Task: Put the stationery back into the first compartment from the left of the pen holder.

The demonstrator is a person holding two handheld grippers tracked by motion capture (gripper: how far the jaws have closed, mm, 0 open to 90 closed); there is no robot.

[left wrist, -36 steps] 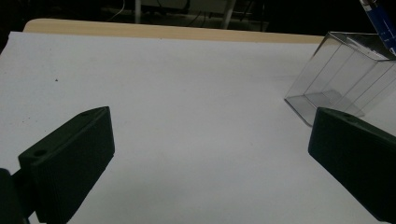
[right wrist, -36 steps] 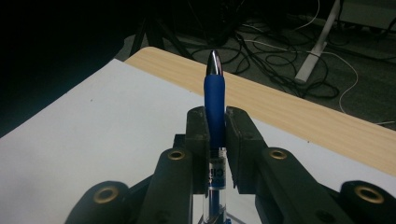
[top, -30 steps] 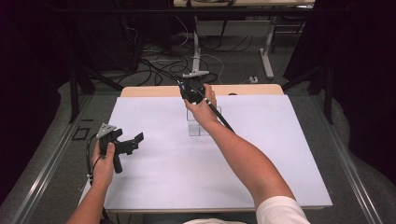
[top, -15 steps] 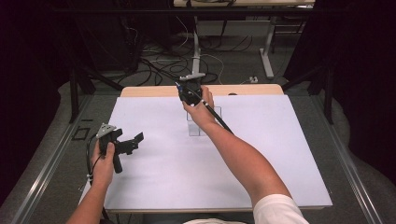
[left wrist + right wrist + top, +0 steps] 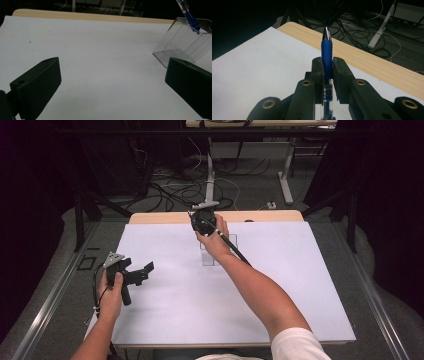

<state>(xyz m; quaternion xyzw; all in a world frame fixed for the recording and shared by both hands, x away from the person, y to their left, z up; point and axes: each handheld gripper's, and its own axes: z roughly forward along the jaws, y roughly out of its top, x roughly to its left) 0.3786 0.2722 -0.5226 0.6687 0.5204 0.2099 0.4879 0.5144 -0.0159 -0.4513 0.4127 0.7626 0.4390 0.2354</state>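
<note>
A blue pen (image 5: 326, 47) with a silver tip stands upright between the jaws of my right gripper (image 5: 327, 62), which is shut on it. In the high view the right gripper (image 5: 202, 220) hangs over a clear plastic holder (image 5: 207, 259) at the far middle of the white sheet. In the left gripper view the pen's lower end (image 5: 190, 18) dips into the holder (image 5: 180, 42) at a slant. My left gripper (image 5: 145, 274) hovers at the left of the sheet, and its jaws (image 5: 113, 67) stand open and wide apart with nothing between them.
A white sheet (image 5: 280, 285) covers most of the table, with a strip of bare wood (image 5: 165, 217) along the far edge. Cables and desk legs lie on the floor beyond. Dark floor flanks both sides.
</note>
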